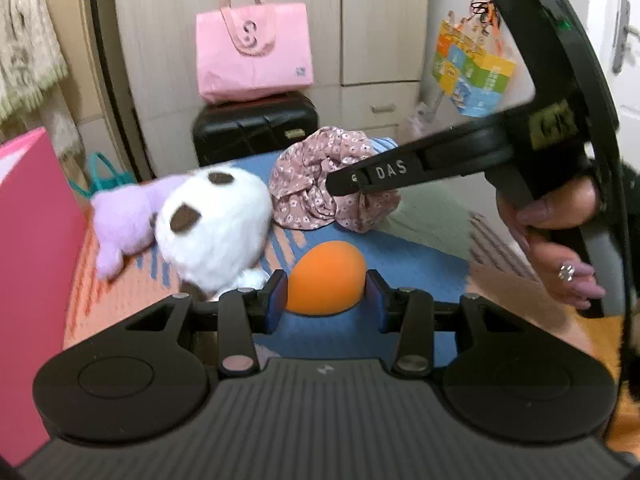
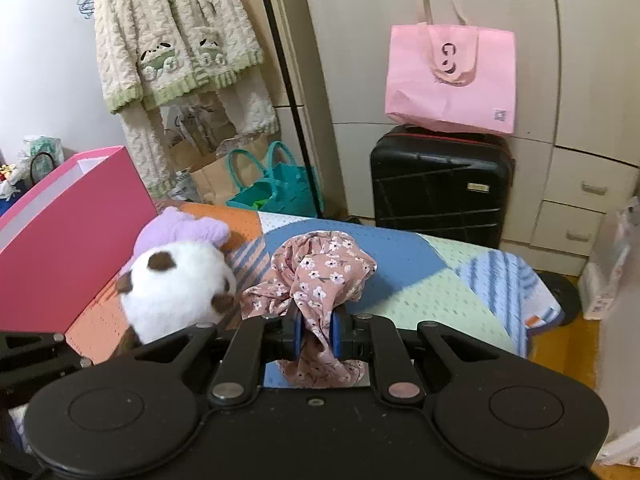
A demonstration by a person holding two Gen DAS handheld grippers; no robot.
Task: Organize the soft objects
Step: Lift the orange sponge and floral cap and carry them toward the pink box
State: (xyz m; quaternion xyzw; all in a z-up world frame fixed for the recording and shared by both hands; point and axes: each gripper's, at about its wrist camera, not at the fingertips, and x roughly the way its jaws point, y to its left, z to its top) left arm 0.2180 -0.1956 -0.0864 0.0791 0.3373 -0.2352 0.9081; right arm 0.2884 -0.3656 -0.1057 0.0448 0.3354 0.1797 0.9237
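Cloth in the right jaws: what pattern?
Dusty pink cloth with small white flowers; clearest in the right wrist view.

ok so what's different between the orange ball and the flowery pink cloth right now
The orange ball is smooth, plain and egg-round; the flowery pink cloth is crumpled, with small white flowers. The ball sits whole between the left gripper's blue pads; the cloth is pinched at one fold by the right gripper, the rest bunched loosely above and below. Both are soft things, each held in a gripper over the patchwork blanket.
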